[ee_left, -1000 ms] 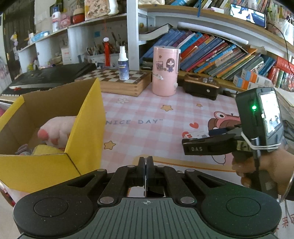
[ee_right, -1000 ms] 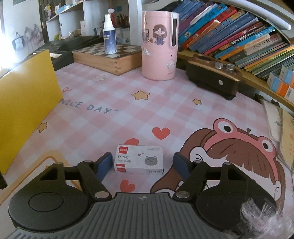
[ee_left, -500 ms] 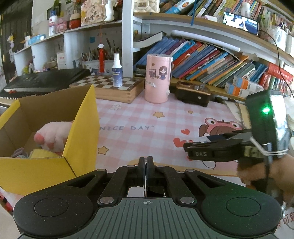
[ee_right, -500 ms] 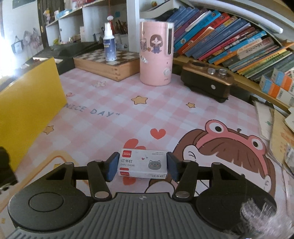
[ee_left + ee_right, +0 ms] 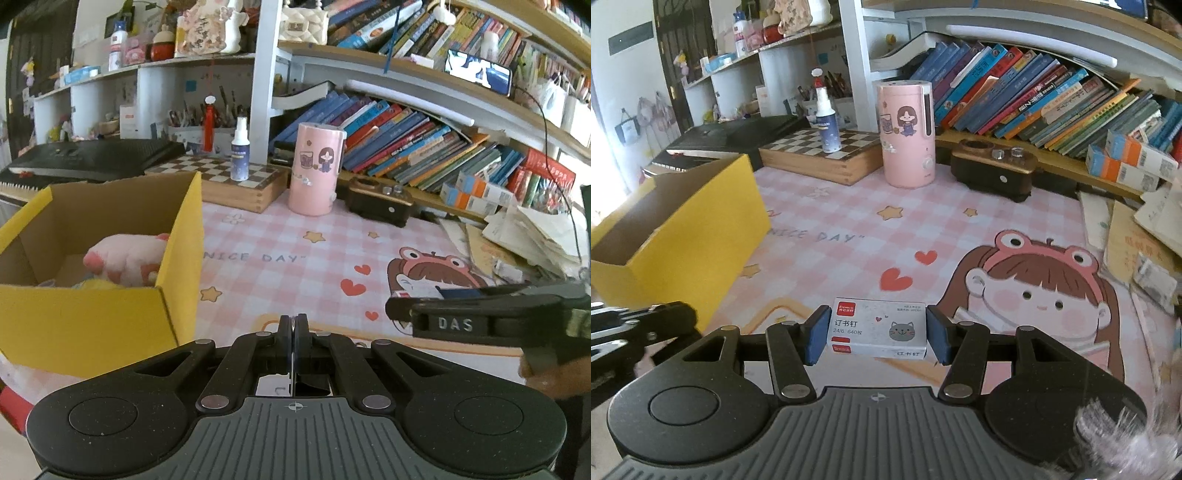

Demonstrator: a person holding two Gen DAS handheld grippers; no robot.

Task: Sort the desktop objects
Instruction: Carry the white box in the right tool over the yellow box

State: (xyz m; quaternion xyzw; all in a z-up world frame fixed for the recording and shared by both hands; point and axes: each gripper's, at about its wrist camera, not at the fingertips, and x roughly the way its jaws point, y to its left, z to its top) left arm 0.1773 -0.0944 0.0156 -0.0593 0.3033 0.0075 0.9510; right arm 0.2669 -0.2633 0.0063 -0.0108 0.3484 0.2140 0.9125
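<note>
In the right wrist view the staple box (image 5: 879, 330) sits at 6 o'clock between the right gripper (image 5: 878, 334) fingers, above the desk mat (image 5: 849, 221). The cardboard box (image 5: 676, 236) stands on the mat at 9 o'clock, with the plush toy (image 5: 125, 258) inside it. At 12 o'clock the humidifier (image 5: 907, 134) stands on the mat's far edge, the chessboard (image 5: 820, 155) just left of it with the spray bottle (image 5: 827, 122) on top, the radio (image 5: 993, 168) to its right, and the row of books (image 5: 1052, 96) behind.

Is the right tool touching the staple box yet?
Touching. The right wrist view shows both blue pads of the right tool pressed against the ends of the staple box, no gap either side.
</note>
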